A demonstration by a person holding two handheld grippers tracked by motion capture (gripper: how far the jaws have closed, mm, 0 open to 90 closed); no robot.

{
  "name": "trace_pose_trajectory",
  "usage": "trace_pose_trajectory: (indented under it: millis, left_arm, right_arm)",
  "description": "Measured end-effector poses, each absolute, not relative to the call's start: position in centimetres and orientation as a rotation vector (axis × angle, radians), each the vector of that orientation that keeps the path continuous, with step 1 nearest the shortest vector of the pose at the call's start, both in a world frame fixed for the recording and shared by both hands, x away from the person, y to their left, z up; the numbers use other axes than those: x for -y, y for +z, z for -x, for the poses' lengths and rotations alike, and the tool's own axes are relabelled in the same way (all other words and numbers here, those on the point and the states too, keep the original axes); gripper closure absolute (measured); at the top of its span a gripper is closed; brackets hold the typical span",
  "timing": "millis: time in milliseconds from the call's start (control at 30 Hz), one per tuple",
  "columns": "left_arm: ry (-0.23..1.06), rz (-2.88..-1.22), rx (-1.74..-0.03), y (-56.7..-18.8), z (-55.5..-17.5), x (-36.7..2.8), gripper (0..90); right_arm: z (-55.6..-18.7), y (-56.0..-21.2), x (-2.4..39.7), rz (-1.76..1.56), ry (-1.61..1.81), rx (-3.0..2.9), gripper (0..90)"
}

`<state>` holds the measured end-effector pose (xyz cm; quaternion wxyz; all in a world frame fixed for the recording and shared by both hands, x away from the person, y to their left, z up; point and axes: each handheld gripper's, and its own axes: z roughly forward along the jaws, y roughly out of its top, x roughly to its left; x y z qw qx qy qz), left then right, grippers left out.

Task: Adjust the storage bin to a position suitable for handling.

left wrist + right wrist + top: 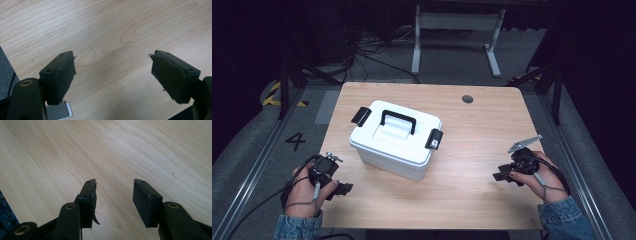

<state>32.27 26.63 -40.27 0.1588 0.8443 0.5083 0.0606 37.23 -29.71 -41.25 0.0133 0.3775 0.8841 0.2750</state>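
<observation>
A white lidded box (396,138) with a black carry handle (398,120) and two black side latches (434,138) stands on the wooden table (472,130), left of centre. My left gripper (343,188) rests near the front left edge, held by a hand, apart from the box. In the left gripper view it (112,72) is wide open over bare wood. My right gripper (501,175) sits at the front right, jaws pointing left. In the right gripper view it (114,191) is open with nothing between the pads.
A round cable hole (467,98) sits near the table's far edge. Beyond the table stand a white desk frame (457,30) and loose cables (362,50) on the grey floor. A floor marking "4" (295,140) lies to the left.
</observation>
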Motion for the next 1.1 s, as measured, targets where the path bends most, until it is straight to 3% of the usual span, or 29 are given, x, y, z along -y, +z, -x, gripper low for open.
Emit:
trace_pose_trajectory:
  millis: [633,1100]
  left_arm:
    - [0.161,-2.397,-1.431,-39.9,-32.1,-26.7,20.0]
    - [0.158,-2.411,-1.451,-40.3,-32.7,-26.8,20.7]
  right_arm:
    - [-37.3,-39.7,28.0,-1.058,0.911,-2.765,50.1]
    - [-38.3,-34.7,24.0,-0.917,0.989,-2.77,52.6]
